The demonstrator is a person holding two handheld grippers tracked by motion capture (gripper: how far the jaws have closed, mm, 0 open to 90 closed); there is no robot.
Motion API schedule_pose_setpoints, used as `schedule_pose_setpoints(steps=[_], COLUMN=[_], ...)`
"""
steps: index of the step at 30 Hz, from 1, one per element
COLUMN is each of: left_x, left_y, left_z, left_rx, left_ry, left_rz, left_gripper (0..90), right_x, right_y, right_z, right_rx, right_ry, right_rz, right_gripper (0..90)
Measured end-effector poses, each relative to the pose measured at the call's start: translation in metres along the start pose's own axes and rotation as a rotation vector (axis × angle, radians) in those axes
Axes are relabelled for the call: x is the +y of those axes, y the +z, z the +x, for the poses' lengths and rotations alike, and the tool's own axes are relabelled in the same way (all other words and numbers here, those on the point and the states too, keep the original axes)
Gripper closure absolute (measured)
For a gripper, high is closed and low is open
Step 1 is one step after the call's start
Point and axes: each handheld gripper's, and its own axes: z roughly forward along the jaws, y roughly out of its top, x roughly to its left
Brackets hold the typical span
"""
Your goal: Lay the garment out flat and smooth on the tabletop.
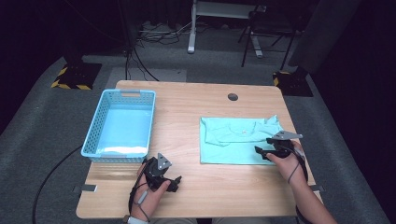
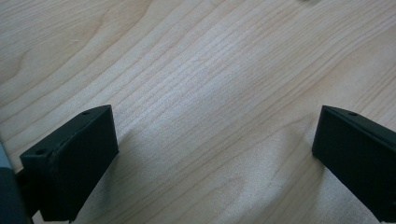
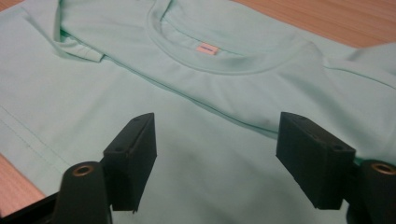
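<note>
Hovering over the folded mint-green T-shirt, the right gripper has its jaws spread wide with nothing between them; the right gripper view shows the cloth lying flat below both black pads. The shirt lies to the right of the blue basket, well apart from it, with a loose sleeve sticking out at its far right corner. The left gripper rests just in front of the basket's near right corner, jaws also wide, over bare wood of the table.

Judging from this, the main risk is a shallow pinch: closing on the top layer alone would peel the fold open once lifted, and the loose sleeve could drag or flop out on the way to the basket. A grip near one edge would let the rest sag and unfold, and with the left gripper so far from the shirt, nothing supports the other side.

A small pink tag sits inside the collar; any writing on it is too small to read.
</note>
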Motion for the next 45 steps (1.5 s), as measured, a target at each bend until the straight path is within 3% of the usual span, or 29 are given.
schedule_pose_setpoints(steps=[4,6,9,12,22,29,31,37,41,45], left_x=[0.000,0.000,-0.001,-0.001,0.012,0.032,0.038,0.062,0.078,0.089], left_y=[0.000,0.000,-0.001,-0.002,-0.005,-0.002,0.000,0.017,0.031,0.044], left_z=[-0.001,-0.001,-0.002,-0.003,-0.013,-0.026,-0.029,-0.036,-0.038,-0.039], left_rx=[0.007,0.007,0.013,0.004,0.019,0.018,0.000,-0.025,-0.037,-0.043], left_ry=[-0.006,-0.008,-0.013,-0.015,0.000,0.062,0.067,0.087,0.094,0.106], left_rz=[0.001,0.001,-0.004,-0.020,-0.042,-0.063,-0.065,-0.080,-0.085,-0.077], left_gripper=[0.0,0.1,0.8,6.5,8.1,13.1,14.8,18.6,21.0,27.3], right_x=[0.004,0.003,-0.002,-0.006,-0.022,-0.032,-0.035,-0.040,-0.039,-0.041], right_y=[0.016,0.022,0.025,0.021,0.003,-0.009,-0.012,-0.023,-0.037,-0.052], right_z=[0.005,0.007,0.010,0.014,0.034,0.049,0.052,0.048,0.037,0.019], right_rx=[0.038,0.059,0.090,0.107,0.177,0.235,0.247,0.232,0.192,0.134], right_ry=[-0.044,-0.063,-0.050,-0.063,-0.126,-0.167,-0.177,-0.156,-0.124,-0.086], right_rz=[0.015,0.038,0.018,0.001,-0.002,-0.001,-0.002,-0.012,-0.057,-0.068], right_gripper=[22.8,24.2,25.4,26.6,28.4,28.4,28.4,31.8,32.2,32.9])
